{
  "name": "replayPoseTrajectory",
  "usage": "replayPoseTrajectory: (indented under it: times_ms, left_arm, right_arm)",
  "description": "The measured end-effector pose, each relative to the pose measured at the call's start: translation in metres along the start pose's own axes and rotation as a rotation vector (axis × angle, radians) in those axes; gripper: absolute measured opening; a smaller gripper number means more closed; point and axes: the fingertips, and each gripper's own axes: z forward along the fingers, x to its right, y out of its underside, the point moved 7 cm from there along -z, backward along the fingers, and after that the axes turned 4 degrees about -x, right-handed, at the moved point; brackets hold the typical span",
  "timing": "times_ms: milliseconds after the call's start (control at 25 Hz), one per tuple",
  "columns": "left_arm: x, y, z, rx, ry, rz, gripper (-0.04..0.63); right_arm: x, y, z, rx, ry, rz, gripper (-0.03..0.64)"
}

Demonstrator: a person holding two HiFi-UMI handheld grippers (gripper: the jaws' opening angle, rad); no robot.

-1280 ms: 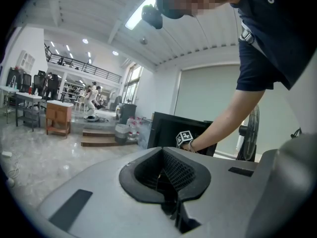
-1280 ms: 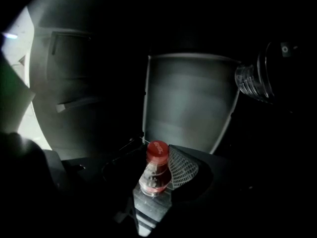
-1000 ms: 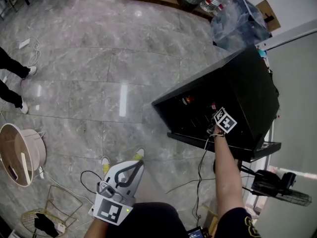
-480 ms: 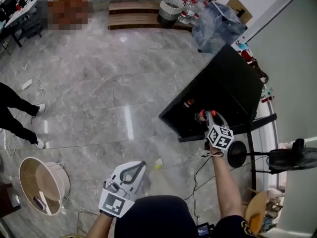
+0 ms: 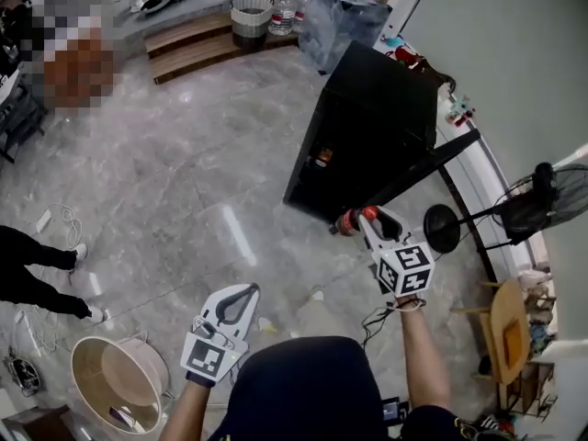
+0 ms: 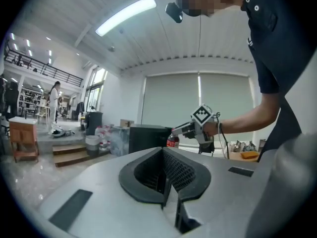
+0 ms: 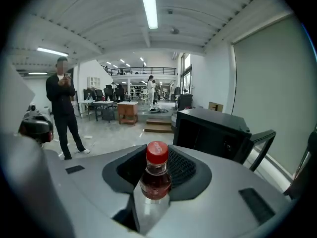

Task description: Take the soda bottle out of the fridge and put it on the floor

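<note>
My right gripper (image 5: 360,223) is shut on the soda bottle (image 5: 347,222) and holds it in the air in front of the fridge. The right gripper view shows the bottle (image 7: 156,180) upright between the jaws, with its red cap on top and dark soda below. The black fridge (image 5: 367,118) stands on the floor with its door (image 5: 424,165) swung open. It also shows past the bottle (image 7: 213,133). My left gripper (image 5: 244,294) hangs low at the left, shut and empty. From the left gripper (image 6: 164,157), the right gripper (image 6: 194,129) and bottle (image 6: 172,141) show ahead.
A round wooden basket (image 5: 119,384) sits on the marble floor at lower left. A standing fan (image 5: 542,200) and a round stand base (image 5: 441,229) are right of the fridge. Water bottles and a bin (image 5: 253,12) stand behind it. A person (image 7: 63,110) stands at the left.
The right gripper has come out of the fridge with the bottle and moved up and toward me. The left gripper has risen a little. The head view has swung round.
</note>
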Motion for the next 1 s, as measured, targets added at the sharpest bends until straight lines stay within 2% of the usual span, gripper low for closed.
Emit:
replayPoseTrajectory:
  times_ms: [160,360,560,760,1000]
  left_arm:
    - [0.019,0.000,0.017,-0.012,0.051,0.008,0.018]
    - [0.034,-0.001,0.046,-0.015,0.080,-0.004,0.018]
    - [0.046,0.004,0.078,-0.017,0.089,-0.030,0.018]
    - [0.058,0.003,0.113,-0.003,0.099,-0.006,0.018]
    - [0.070,0.003,0.134,0.003,0.081,-0.046,0.018]
  right_arm:
    - [0.004,0.013,-0.040,-0.077,-0.065,-0.131,0.124]
    - [0.021,0.045,-0.054,-0.267,-0.148,-0.325,0.124]
    - [0.033,0.065,-0.052,-0.392,-0.247,-0.466,0.124]
    - [0.041,0.081,-0.037,-0.468,-0.336,-0.581,0.124]
    - [0.041,0.105,-0.013,-0.579,-0.432,-0.769,0.124]
